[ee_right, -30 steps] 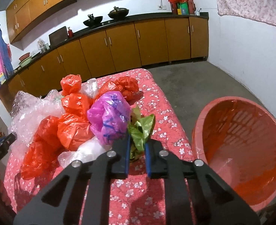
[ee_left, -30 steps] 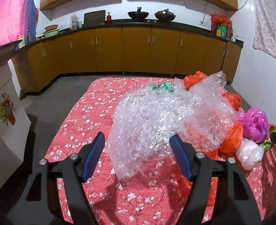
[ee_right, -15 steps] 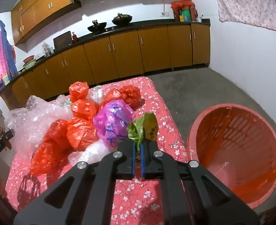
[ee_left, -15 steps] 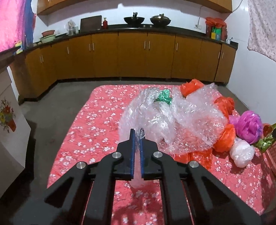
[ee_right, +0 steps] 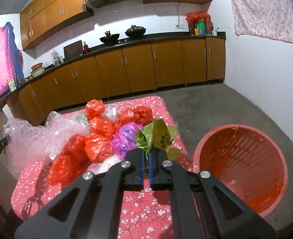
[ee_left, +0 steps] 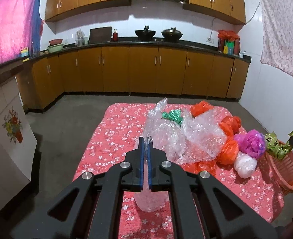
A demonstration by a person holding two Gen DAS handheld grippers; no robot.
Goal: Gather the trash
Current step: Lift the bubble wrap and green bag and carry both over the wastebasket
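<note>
My left gripper [ee_left: 145, 145] is shut on the edge of a big sheet of clear bubble wrap [ee_left: 188, 137] and holds it up off the red flowered table [ee_left: 116, 131]. My right gripper [ee_right: 145, 157] is shut on a crumpled green wrapper [ee_right: 158, 137], lifted above the table's right side; it also shows in the left wrist view [ee_left: 275, 143]. An orange-red slatted basket [ee_right: 243, 165] stands on the floor to the right of the table. Orange bags [ee_right: 98, 141], a purple bag [ee_right: 126, 137] and a white bag [ee_left: 244, 164] lie piled on the table.
Brown kitchen cabinets [ee_left: 142, 69] line the far wall, with woks on the counter. A white wall [ee_right: 265, 69] with a hanging cloth is on the right. A white panel with a flower print [ee_left: 7, 139] stands left of the table. Grey floor [ee_right: 216, 107] surrounds the table.
My left gripper closed on the bubble wrap and lifted it up and back. My right gripper tightened on the green wrapper and raised it off the table.
</note>
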